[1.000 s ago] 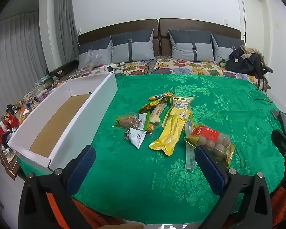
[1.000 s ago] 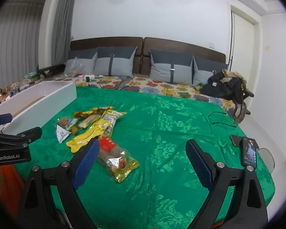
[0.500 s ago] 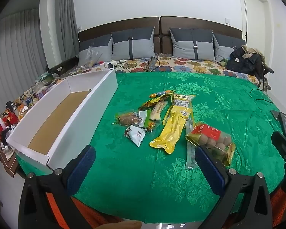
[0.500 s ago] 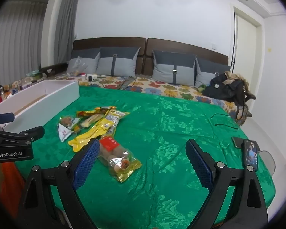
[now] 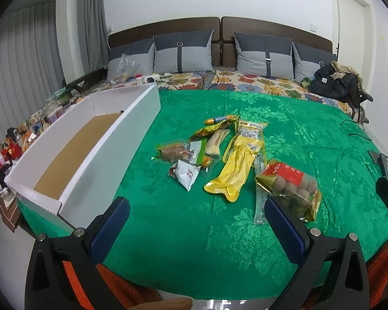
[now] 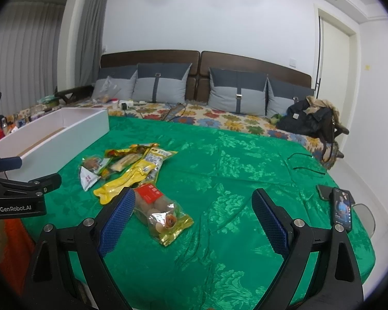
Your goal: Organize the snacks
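Several snack packs lie in a loose pile on the green cloth [image 5: 183,222]. Among them are a long yellow pack [image 5: 235,170], a clear bag of brown balls with a red label [image 5: 289,188], and a small white pack [image 5: 186,174]. An open white box [image 5: 103,155] with a brown floor stands left of the pile. My left gripper [image 5: 196,222] hangs open over the near edge of the cloth, short of the pile. My right gripper [image 6: 191,217] is open too, with the red-label bag [image 6: 163,214] just past its left finger and the yellow pack [image 6: 126,180] beyond.
Two phones [image 6: 341,204] lie at the cloth's right edge, with a black cable [image 6: 305,162] beyond them. A dark bag [image 6: 310,118] and grey pillows [image 6: 160,85] sit at the headboard. Small clutter [image 5: 10,149] lines the left side beyond the box.
Both views have crept slightly closer to the bed and shifted a little; the snacks and the box have not moved, and both grippers stay open.
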The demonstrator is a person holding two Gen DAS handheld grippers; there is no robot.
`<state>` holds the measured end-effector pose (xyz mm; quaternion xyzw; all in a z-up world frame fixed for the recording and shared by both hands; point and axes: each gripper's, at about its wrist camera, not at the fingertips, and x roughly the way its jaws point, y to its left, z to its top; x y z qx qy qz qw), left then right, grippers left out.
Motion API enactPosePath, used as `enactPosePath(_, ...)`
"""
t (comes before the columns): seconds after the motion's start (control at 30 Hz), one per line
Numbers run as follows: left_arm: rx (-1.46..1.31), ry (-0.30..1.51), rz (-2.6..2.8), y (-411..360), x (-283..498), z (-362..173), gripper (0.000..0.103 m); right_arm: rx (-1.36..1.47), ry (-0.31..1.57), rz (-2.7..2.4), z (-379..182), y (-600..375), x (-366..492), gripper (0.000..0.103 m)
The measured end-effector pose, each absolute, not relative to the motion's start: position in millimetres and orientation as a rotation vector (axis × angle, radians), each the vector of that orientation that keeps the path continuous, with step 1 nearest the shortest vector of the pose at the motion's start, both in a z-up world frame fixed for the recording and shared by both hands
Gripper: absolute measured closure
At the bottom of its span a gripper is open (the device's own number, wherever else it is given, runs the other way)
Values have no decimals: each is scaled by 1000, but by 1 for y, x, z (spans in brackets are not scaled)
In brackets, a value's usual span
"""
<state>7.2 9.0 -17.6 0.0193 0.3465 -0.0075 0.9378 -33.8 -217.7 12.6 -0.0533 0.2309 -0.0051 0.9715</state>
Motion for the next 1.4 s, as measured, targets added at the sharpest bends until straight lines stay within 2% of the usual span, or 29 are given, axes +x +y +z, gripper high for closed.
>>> enactPosePath(0.73,59,746,-17,8,11,-29,0,-97,494,20,5,-222,-35,9)
enactPosePath(0.97,8,871,-56,18,26,-69,0,-101,518,48,1,-221,-32,9)
enactPosePath(1.4,8,1062,-75,15,63,-133,0,-10,840,118,-66,-235,3,9)
